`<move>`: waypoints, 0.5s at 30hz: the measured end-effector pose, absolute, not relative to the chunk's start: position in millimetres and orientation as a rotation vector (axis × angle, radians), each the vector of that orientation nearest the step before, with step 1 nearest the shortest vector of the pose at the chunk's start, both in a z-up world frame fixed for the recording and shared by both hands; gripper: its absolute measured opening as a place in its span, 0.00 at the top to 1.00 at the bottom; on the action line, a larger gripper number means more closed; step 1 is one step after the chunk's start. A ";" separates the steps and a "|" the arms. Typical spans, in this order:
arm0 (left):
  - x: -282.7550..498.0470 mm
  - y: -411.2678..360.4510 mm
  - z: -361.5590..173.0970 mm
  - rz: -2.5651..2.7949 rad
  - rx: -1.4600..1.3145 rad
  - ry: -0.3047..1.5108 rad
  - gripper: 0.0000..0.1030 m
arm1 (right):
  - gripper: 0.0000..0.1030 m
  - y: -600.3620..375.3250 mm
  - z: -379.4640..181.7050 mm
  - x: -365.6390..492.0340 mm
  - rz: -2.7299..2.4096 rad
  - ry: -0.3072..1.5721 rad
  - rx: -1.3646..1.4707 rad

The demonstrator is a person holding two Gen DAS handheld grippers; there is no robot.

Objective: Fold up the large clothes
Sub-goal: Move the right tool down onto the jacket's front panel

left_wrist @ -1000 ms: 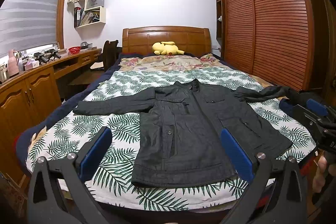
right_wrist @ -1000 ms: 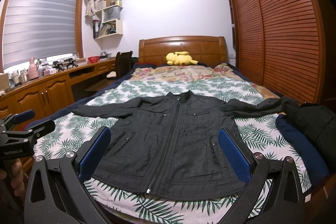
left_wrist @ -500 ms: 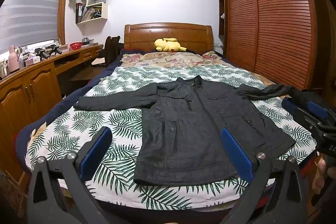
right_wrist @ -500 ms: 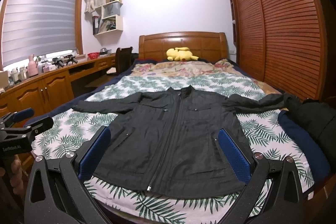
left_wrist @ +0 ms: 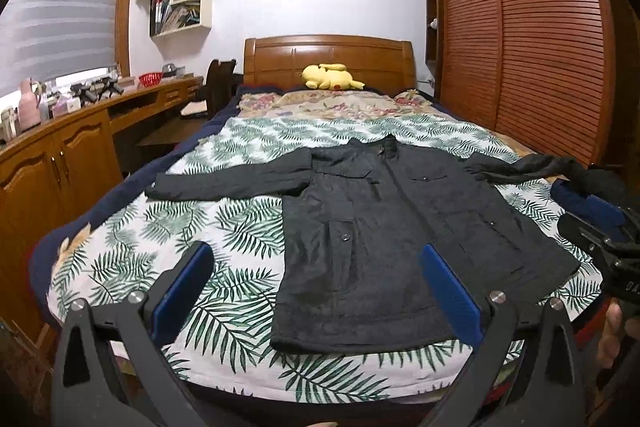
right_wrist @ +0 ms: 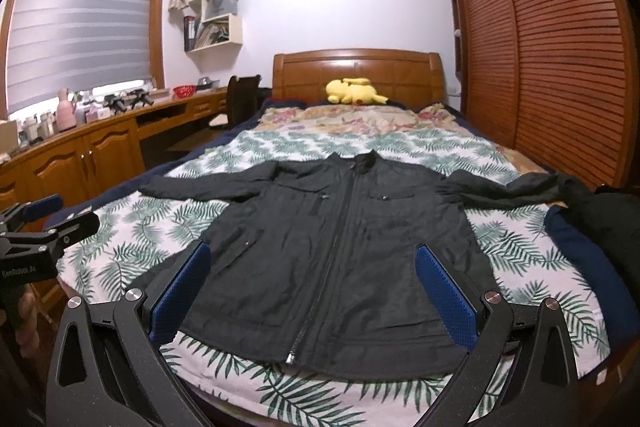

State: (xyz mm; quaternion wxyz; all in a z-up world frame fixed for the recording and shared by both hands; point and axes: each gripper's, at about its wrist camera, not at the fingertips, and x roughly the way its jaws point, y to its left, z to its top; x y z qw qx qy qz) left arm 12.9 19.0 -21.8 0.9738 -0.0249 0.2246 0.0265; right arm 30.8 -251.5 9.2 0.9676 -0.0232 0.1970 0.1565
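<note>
Two claws spread wide above the bed

Left claw (left_wrist: 316, 291) and right claw (right_wrist: 312, 291): both spread wide, holding nothing. Black jacket (right_wrist: 340, 259): lies flat, zipped, sleeves outstretched, on the leaf-print bed (right_wrist: 120, 227), beyond both claws.

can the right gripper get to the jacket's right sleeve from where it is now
Probably yes. The right gripper is open and holds nothing, and the sleeve lies flat on the bed with nothing on it; only the dark clothes pile crowds its cuff end.
</note>
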 end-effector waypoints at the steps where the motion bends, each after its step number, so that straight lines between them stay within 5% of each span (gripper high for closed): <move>1: 15.1 22.5 -24.6 0.055 -0.054 0.462 0.00 | 0.00 -248.9 6.1 34.3 0.320 0.405 -0.050; 15: 42.8 87.6 -57.7 0.112 -0.060 0.531 0.00 | 0.00 -203.8 -25.9 72.8 0.391 0.469 -0.121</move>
